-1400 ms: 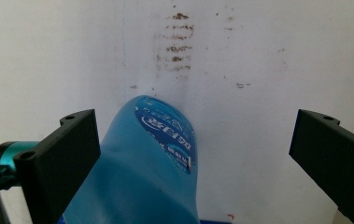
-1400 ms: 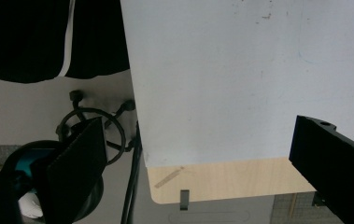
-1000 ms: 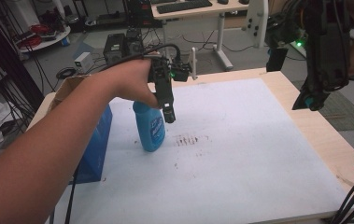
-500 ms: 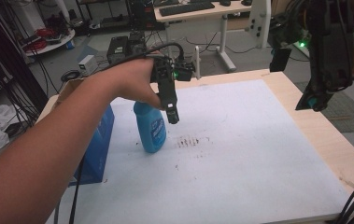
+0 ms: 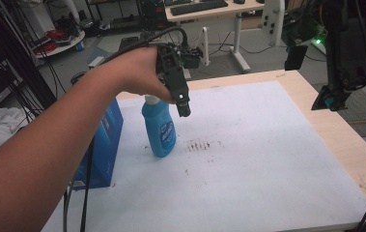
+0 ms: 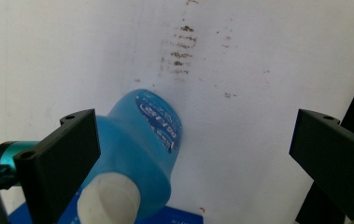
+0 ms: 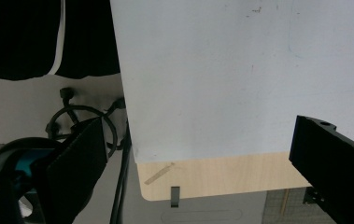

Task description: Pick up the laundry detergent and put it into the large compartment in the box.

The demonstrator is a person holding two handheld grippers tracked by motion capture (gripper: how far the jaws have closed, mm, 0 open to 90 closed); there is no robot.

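White worktop w/ brown stain: I'm hovering left tool, released, over blue bottle. Right tool also released, idling. Grab not yet done.

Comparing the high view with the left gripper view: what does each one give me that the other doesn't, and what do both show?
High view alone: the blue cardboard box's full side, the raised right gripper, the light wooden table edge. Left gripper view alone: the white cap of the blue plastic bottle end-on, between the left gripper's wide-open jaws. Both: the bottle, the brown smear marks on the white sheet.
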